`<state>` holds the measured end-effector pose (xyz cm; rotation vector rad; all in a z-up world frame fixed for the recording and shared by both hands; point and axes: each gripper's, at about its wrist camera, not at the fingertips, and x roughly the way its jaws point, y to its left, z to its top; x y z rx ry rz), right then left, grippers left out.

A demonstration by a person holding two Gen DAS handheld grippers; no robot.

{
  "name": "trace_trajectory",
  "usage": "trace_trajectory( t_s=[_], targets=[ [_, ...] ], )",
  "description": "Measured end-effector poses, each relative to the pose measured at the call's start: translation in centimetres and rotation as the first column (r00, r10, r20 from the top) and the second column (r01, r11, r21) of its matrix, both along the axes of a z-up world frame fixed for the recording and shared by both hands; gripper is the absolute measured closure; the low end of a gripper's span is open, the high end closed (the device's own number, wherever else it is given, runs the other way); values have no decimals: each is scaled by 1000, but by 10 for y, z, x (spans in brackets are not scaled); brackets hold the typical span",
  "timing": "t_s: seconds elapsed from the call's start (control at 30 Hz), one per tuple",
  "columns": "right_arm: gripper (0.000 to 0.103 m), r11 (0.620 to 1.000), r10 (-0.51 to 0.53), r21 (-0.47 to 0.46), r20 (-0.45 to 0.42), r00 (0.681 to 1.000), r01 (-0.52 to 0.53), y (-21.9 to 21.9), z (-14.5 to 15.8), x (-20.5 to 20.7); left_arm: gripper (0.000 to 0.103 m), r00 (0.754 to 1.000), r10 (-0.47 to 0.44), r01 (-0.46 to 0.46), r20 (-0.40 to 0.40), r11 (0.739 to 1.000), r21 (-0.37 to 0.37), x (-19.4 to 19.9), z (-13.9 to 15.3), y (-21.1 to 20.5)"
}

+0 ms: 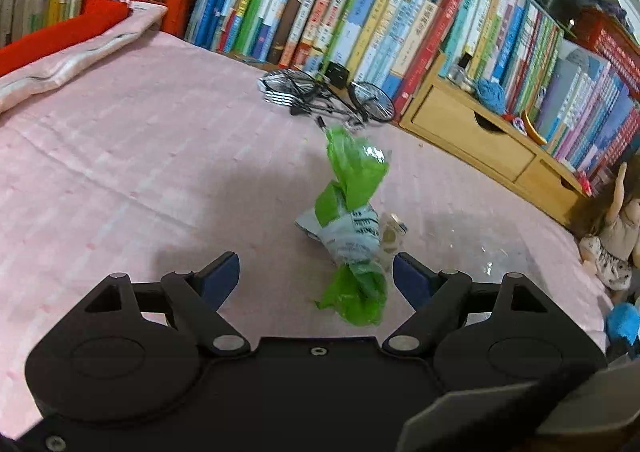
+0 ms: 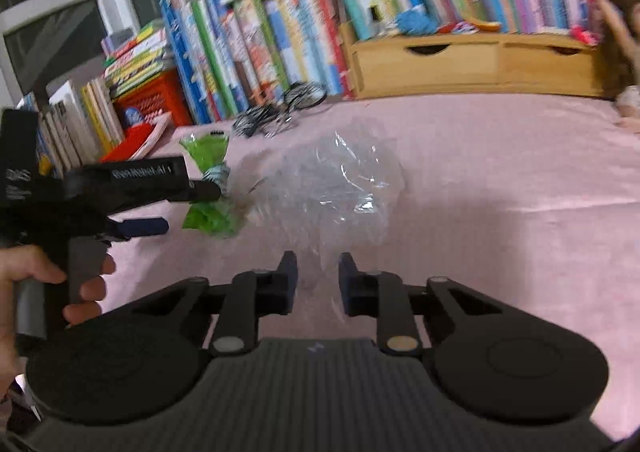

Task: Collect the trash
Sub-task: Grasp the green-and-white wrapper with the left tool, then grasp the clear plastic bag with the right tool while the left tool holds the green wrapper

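Surface: pink bedsheet (image 1: 120, 172), lightly creased, carries everything here.
Left hand-held gripper (image 1: 316, 276): jaws stand wide apart, blue pads bare, nothing pressed between them. In the right wrist view it enters from the left, a hand (image 2: 48, 284) wrapped on its grip.
Green wrapper (image 1: 354, 212): twisted green and white snack packet, lying just ahead of the left hand-held gripper, its near end reaching into the gap between the jaws, closer to the right-side pad. Contact with that pad cannot be told.
Small scrap (image 1: 394, 234): pale crumpled bit just right of the green wrapper, touching or nearly so.
Right hand-held gripper (image 2: 318, 276): jaws drawn in to a narrow gap; thin clear film sits in that gap, though whether the pads actually pinch it cannot be told through the blur.
Clear plastic bag (image 2: 336, 188): crumpled, transparent, directly ahead of the right hand-held gripper, its near edge trailing down between the jaws; right of the green wrapper.
Beyond the trash: toy bicycle (image 1: 328, 100) lying flat, then a row of books (image 1: 360, 12) and a wooden drawer unit (image 1: 480, 140).
Far right of left hand-held gripper: doll (image 1: 612, 236).
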<state>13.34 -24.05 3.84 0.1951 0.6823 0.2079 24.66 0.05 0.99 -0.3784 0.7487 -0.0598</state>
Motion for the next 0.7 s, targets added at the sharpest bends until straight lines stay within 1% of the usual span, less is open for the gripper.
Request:
trace_trajectory(
  t_s=[0.07,0.1,0.13,0.17,0.2,0.3,0.43,0.57,0.7],
  targets=[
    [86,1000,-5,-23,30,1000,6,-5,6,-6,27,1000,-4,5,-5,1000,9,2,-3,-7],
    [87,999,-5,-35,41,999,7,-6,8,-10,37,1000,-7,7,-3,1000,16,2,-4,-10],
    [87,999,-3,-41,47,999,5,-7,10,-12,54,1000,-9,9,1,999,31,1,-5,-13],
    [87,999,-1,-41,51,999,3,-7,12,-14,63,1000,-19,18,4,999,38,0,-5,-16],
    [87,999,0,-42,54,999,2,-9,12,-16,74,1000,-30,29,9,999,32,-2,-5,-17],
    [87,999,6,-42,59,998,-3,-9,13,-22,80,1000,-28,28,-9,999,22,-9,1,-17],
    [88,1000,20,-14,64,998,-19,-9,16,-32,80,999,-43,43,-18,999,18,-24,6,-11],
    [88,999,40,-4,72,997,-39,-7,19,-48,80,998,-66,67,-10,996,53,-53,13,-5],
    [88,999,47,15,81,996,-48,-6,21,-64,80,996,-89,87,23,992,96,-89,23,-2]
  ],
)
